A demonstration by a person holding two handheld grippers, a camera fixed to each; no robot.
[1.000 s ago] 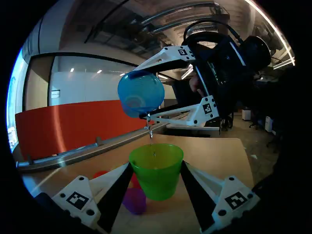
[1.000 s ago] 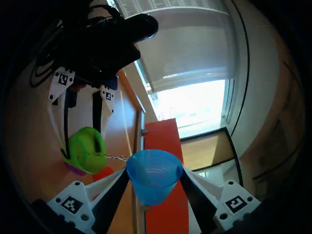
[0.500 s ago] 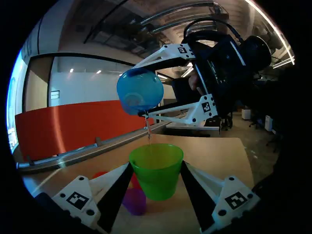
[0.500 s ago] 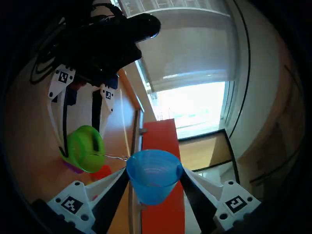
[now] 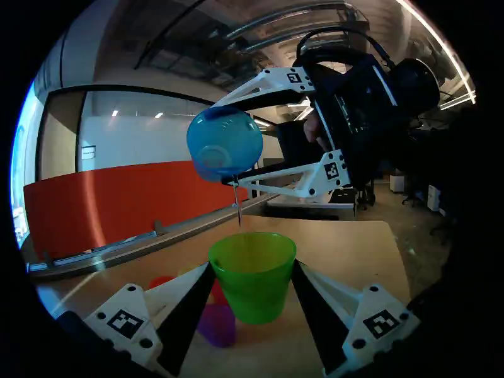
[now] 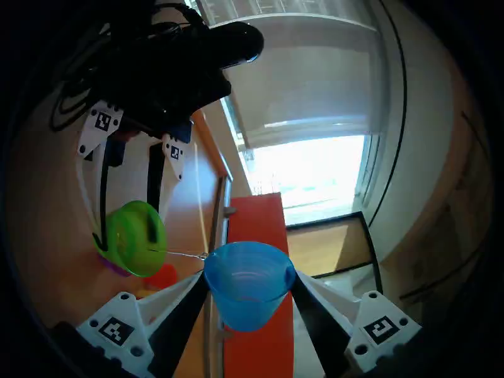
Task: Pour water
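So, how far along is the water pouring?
Done: the translucent blue plastic cup is tipped above the green plastic cup. In hand: a thin water stream falls from its rim toward the green cup. Left: likely draining the last water, then righting it.

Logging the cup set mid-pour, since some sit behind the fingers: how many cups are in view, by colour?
Blue cup: 1
Green cup: 1
Purple cup: 1
Red cup: 1, partly hidden
Total: 4
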